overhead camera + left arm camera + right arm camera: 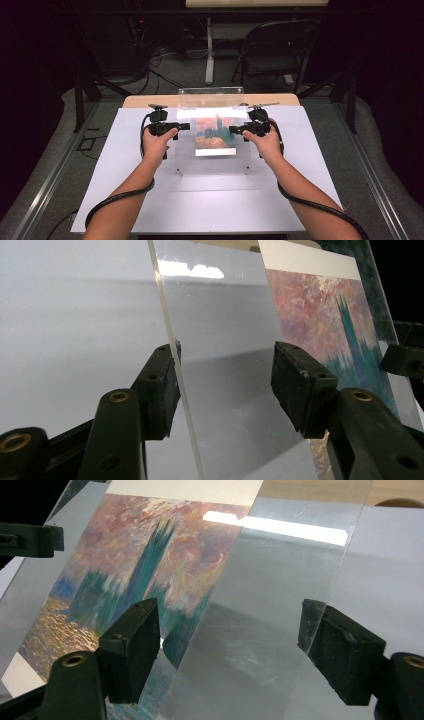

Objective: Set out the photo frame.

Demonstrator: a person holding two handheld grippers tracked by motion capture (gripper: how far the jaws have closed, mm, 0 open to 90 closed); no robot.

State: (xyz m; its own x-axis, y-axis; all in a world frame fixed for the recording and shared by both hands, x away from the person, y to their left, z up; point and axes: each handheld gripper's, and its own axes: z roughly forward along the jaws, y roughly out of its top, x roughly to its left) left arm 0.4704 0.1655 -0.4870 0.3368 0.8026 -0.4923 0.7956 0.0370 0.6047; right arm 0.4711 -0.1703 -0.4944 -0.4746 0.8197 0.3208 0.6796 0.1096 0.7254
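A clear plastic sheet (212, 132) is tilted up over the white board (150, 210) on the table, with its far edge higher than its near edge. Under it, or stuck to it, is a painted picture (215, 132) of tall blue-green towers against a pink and orange sky. The left gripper (184, 127) is at the sheet's left edge. In the left gripper view its jaws stand wide apart, with the sheet's edge between them; one pad (162, 390) is right at the edge, and the other pad is off the sheet. The right gripper (235, 129) is at the sheet's right edge. Its jaws are wide too, with the edge between them, and neither pad presses on it. A hand holds each gripper. Behind the table stands a dark folding chair (277, 52).
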